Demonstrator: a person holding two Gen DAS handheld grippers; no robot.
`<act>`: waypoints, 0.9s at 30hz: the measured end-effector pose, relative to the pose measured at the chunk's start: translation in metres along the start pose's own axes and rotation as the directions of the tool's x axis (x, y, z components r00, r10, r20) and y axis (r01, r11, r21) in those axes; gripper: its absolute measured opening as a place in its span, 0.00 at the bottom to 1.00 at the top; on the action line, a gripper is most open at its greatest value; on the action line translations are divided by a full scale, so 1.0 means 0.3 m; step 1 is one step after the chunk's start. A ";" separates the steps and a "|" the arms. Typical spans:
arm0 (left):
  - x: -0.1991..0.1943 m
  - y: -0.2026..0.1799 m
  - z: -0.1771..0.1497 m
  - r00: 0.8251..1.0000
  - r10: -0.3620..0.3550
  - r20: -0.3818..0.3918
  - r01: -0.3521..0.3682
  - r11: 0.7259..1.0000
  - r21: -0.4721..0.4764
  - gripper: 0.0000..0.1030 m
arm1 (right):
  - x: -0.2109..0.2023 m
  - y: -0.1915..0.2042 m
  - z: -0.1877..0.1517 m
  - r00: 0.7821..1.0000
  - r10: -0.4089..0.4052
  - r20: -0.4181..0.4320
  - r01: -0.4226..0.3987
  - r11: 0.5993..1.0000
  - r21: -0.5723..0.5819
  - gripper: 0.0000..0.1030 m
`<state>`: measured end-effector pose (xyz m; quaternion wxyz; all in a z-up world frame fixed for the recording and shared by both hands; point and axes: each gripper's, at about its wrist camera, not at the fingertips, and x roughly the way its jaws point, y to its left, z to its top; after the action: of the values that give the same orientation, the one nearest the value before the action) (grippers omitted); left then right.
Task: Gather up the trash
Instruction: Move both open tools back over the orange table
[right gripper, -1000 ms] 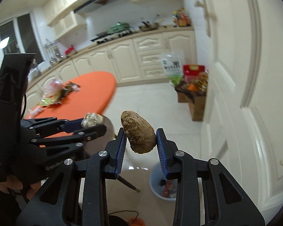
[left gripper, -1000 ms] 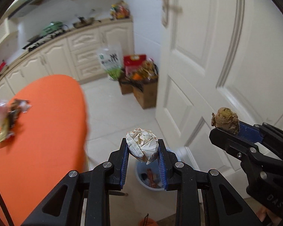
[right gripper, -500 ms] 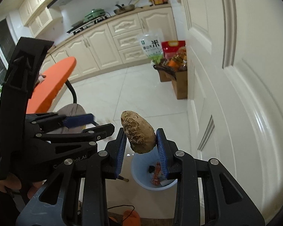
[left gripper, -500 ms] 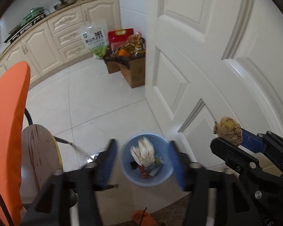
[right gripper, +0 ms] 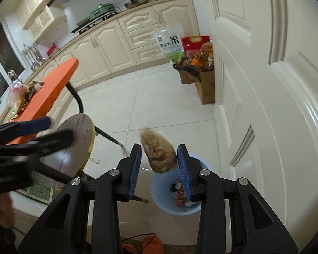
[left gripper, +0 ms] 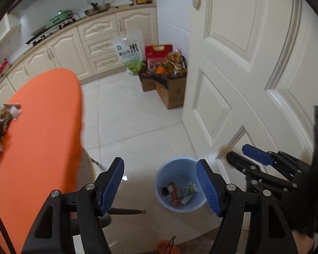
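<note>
A light blue bin point(left gripper: 178, 187) stands on the tiled floor by the white door, with several wrappers inside; it also shows in the right wrist view point(right gripper: 176, 199). My left gripper point(left gripper: 160, 187) is open and empty above the floor beside the bin. My right gripper point(right gripper: 159, 167) is open above the bin. A brown lumpy piece of trash point(right gripper: 159, 153), blurred by motion, hangs loose between its blue pads. In the left wrist view the right gripper point(left gripper: 239, 156) is at the right with a brown blur at its tip.
An orange table point(left gripper: 36, 135) with wrappers point(left gripper: 2, 122) at its left edge. A round wooden stool point(right gripper: 74, 139) with dark legs stands beside it. Cardboard boxes of groceries point(left gripper: 169, 80) and a rice bag point(left gripper: 129, 53) sit by the cabinets. The white door point(left gripper: 254, 63) is at the right.
The crumpled paper ball left my left gripper and fell into the bin. My right gripper has opened and the brown piece is slipping out of it. Both grippers have shifted over the bin.
</note>
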<state>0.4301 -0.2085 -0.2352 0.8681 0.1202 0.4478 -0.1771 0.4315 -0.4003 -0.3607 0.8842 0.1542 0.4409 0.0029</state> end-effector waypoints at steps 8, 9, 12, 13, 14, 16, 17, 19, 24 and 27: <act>-0.238 0.080 -0.081 0.996 0.014 0.093 -0.009 0.999 -0.052 0.67 | -0.099 0.119 0.008 0.999 0.033 0.037 -0.033 0.999 -0.009 0.77; -0.266 0.093 -0.093 0.994 0.014 0.104 -0.008 0.998 -0.059 0.68 | -0.113 0.139 0.011 0.999 0.034 0.040 -0.034 0.999 -0.017 0.82; -0.389 0.144 -0.146 0.987 0.036 0.157 -0.024 0.997 -0.077 0.73 | -0.196 0.252 0.033 0.996 0.053 0.078 -0.048 0.996 -0.069 0.86; -0.431 0.168 -0.165 0.983 0.046 0.177 -0.031 0.996 -0.085 0.74 | -0.215 0.290 0.046 0.994 0.062 0.087 -0.055 0.995 -0.081 0.91; -0.474 0.197 -0.185 0.978 0.053 0.200 -0.035 0.995 -0.094 0.76 | -0.237 0.331 0.057 0.992 0.073 0.100 -0.063 0.993 -0.096 0.93; -0.552 0.262 -0.229 0.970 0.077 0.232 -0.052 0.992 -0.115 0.79 | -0.281 0.443 0.079 0.987 0.094 0.128 -0.074 0.986 -0.149 0.96; -0.588 0.304 -0.256 0.964 0.097 0.249 -0.066 0.989 -0.129 0.81 | -0.294 0.487 0.089 0.985 0.105 0.135 -0.081 0.982 -0.170 0.96; -0.648 0.384 -0.306 0.953 0.138 0.271 -0.097 0.983 -0.158 0.85 | -0.313 0.590 0.105 0.979 0.141 0.145 -0.109 0.971 -0.211 0.98; -0.727 0.638 -0.433 0.925 0.276 0.262 -0.210 0.944 -0.254 0.86 | -0.292 0.886 0.152 0.970 0.208 0.126 -0.157 0.931 -0.329 0.99; -0.726 0.817 -0.499 0.907 0.364 0.212 -0.285 0.900 -0.329 0.86 | -0.247 1.023 0.164 0.970 0.221 0.104 -0.165 0.907 -0.388 0.99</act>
<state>0.3050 0.1126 -0.1297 0.9460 0.0398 0.3208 0.0243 0.4649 -0.1316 -0.1906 0.9224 0.0245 0.3489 0.1638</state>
